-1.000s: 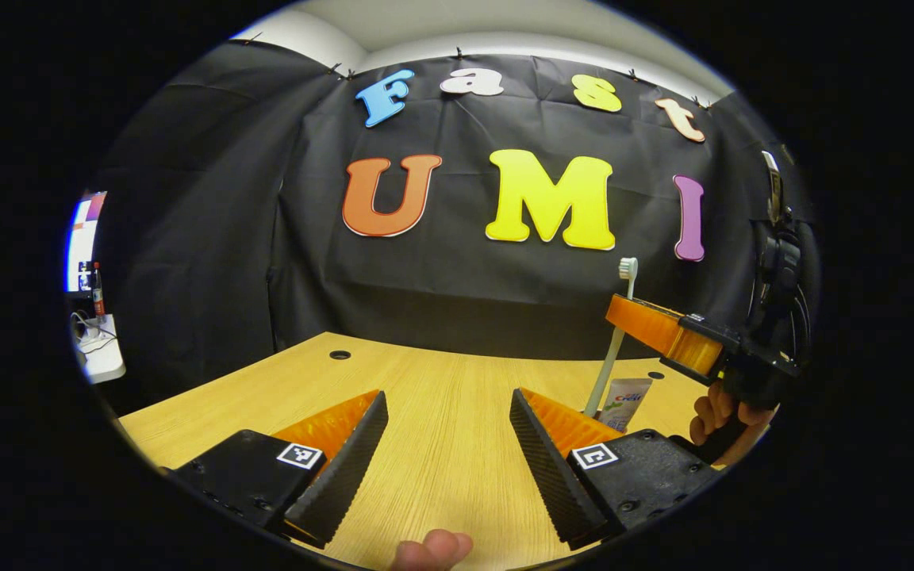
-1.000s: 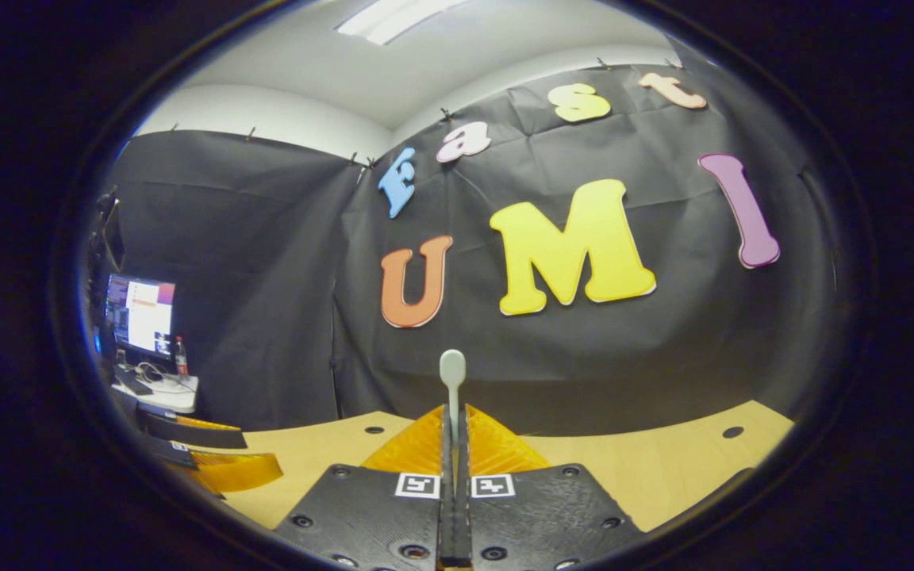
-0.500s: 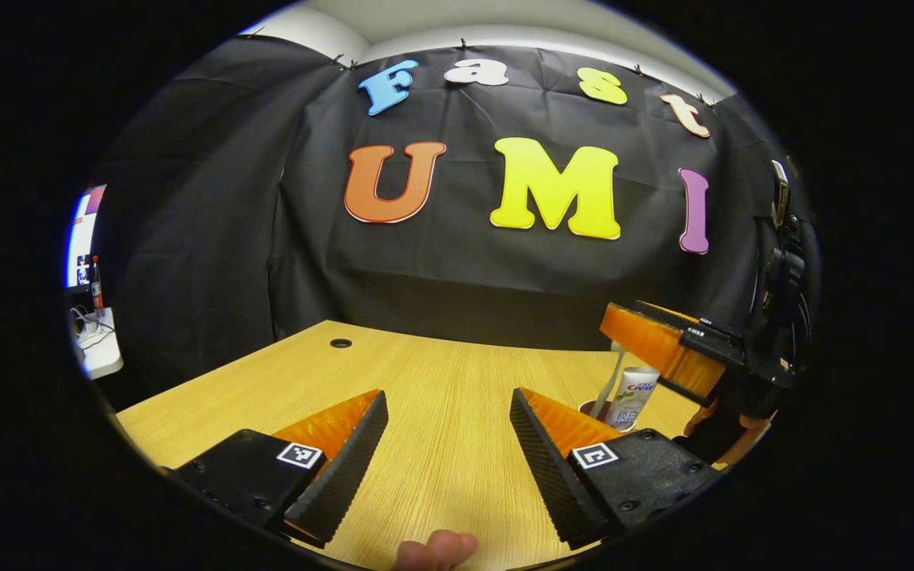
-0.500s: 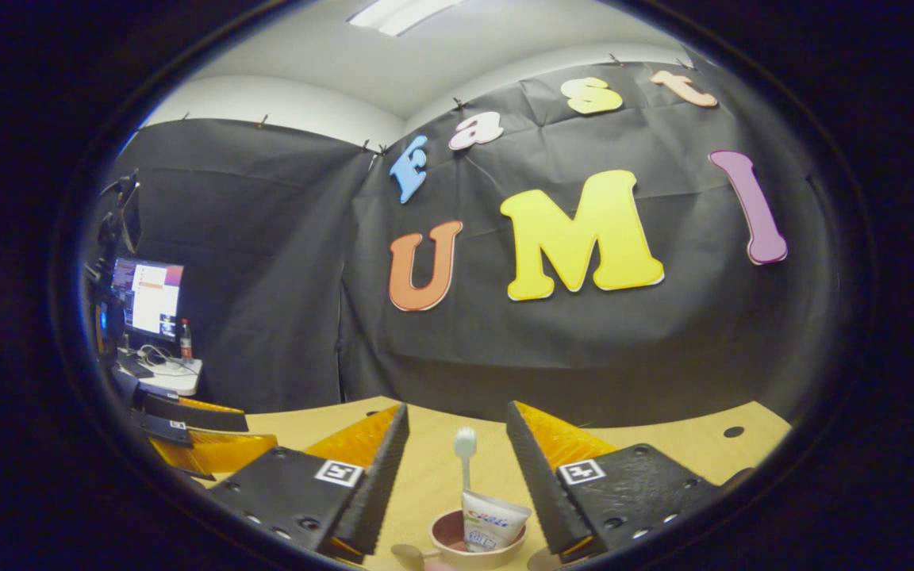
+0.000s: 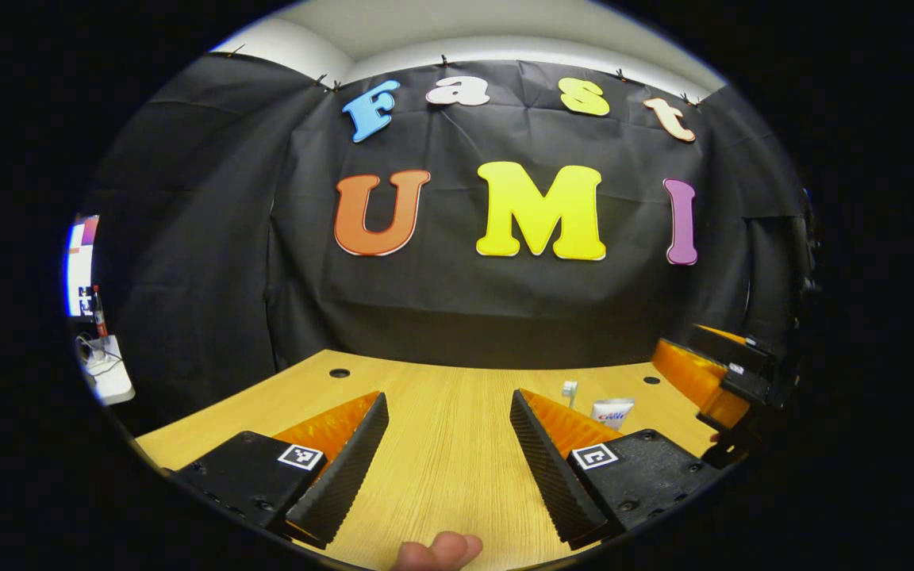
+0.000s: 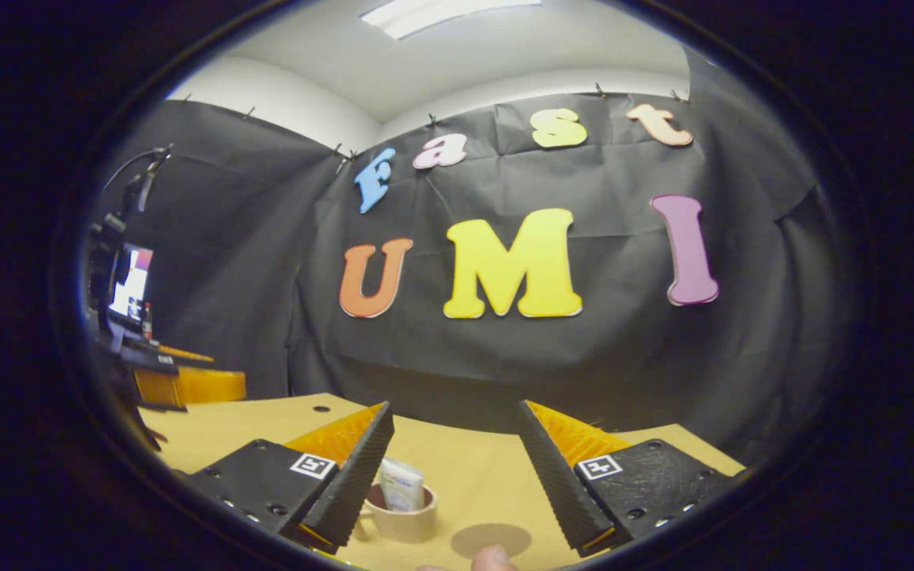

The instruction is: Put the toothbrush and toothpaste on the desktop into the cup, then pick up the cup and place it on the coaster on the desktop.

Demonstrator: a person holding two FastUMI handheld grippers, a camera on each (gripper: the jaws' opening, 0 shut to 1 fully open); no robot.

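Both grippers spread apart, holding nothing. Right gripper (image 6: 455, 468) hangs above the cup (image 6: 401, 519) on the table (image 6: 473, 484), toothpaste (image 6: 402, 484) standing inside. Coaster (image 6: 491, 539) just right of cup. Left gripper (image 5: 449, 444) over bare table.

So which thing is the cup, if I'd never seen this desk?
Start at the wooden desk under the black cloth wall. Between the right tongs, near their left finger, stands a small cream cup with a toothpaste tube poking out. The flat round coaster beside it holds nothing.
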